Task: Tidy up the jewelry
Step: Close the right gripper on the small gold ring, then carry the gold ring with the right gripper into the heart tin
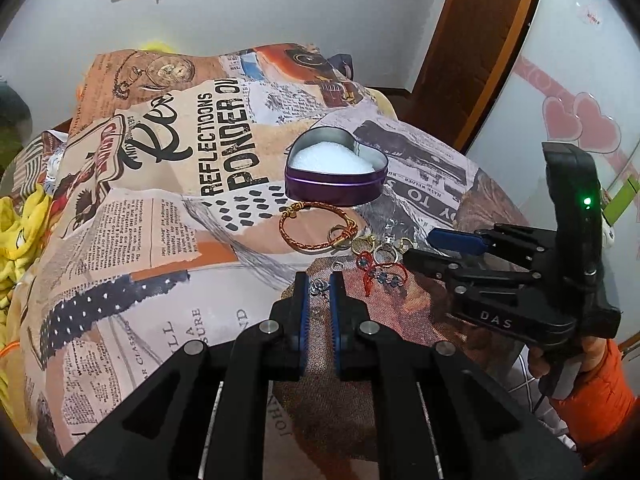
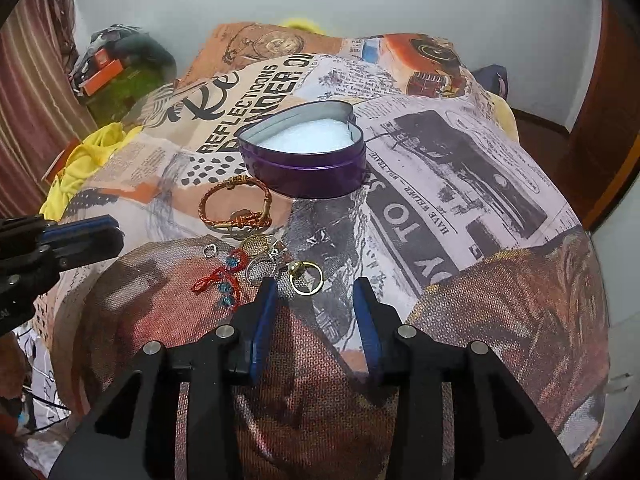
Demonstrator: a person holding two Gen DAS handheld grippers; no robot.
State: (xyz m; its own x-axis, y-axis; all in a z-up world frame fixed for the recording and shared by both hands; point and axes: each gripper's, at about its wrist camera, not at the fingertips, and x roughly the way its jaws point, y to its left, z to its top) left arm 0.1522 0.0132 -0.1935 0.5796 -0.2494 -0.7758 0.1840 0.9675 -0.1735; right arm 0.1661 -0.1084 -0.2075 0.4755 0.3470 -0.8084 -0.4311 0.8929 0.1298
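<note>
A purple heart-shaped tin with white foam inside stands open on the printed cloth; it also shows in the right wrist view. In front of it lie an orange braided bracelet, a red beaded string and several gold and silver rings. My left gripper is nearly closed around a small silver ring. My right gripper is open just before a gold ring, and it also shows in the left wrist view.
The cloth drapes over a rounded surface that falls away at the sides. Yellow fabric lies at the left. A wooden door frame and a glass panel with heart stickers stand at the right.
</note>
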